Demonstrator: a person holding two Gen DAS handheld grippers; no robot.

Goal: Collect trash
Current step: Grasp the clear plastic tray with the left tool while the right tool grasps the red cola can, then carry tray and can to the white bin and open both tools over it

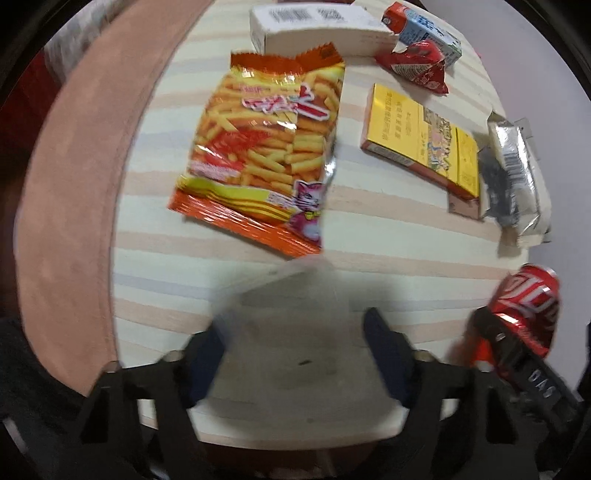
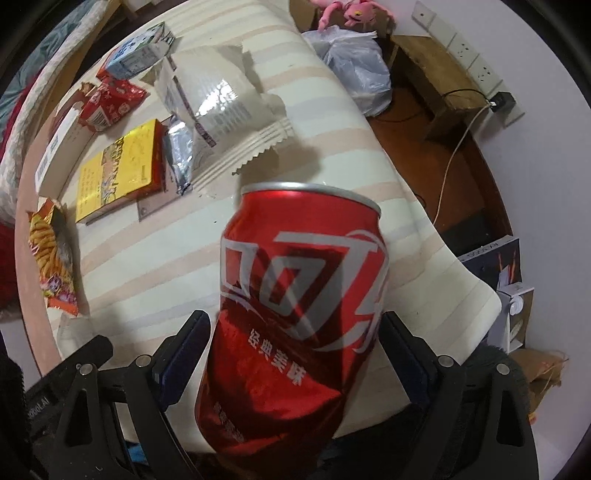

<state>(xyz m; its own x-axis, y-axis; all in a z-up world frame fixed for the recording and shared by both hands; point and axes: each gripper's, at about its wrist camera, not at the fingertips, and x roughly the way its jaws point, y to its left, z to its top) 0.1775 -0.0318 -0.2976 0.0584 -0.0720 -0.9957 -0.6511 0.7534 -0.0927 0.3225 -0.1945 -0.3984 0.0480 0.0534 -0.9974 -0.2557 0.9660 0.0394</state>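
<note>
While my right gripper (image 2: pixel 291 343) clamps a dented red can (image 2: pixel 295 314), my left gripper (image 1: pixel 295 350) hangs open above the striped table (image 1: pixel 369 229), around a blurred clear wrapper (image 1: pixel 291 314).

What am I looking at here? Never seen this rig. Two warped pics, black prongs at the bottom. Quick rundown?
No robot: a person holds a two-finger gripper in each hand, and a fisheye camera on each looks forward along its fingers, so the black prongs are the fingers.

Left wrist view: the left gripper is open with a blurry clear piece of plastic between its fingers; whether it is gripped is unclear. Ahead, on the striped table, lie an orange snack bag, a yellow box, a white box, a red wrapper, a small carton and a silver wrapper.

Right wrist view: the right gripper is clamped on a dented red can. That can shows at the left view's right edge too.
</note>
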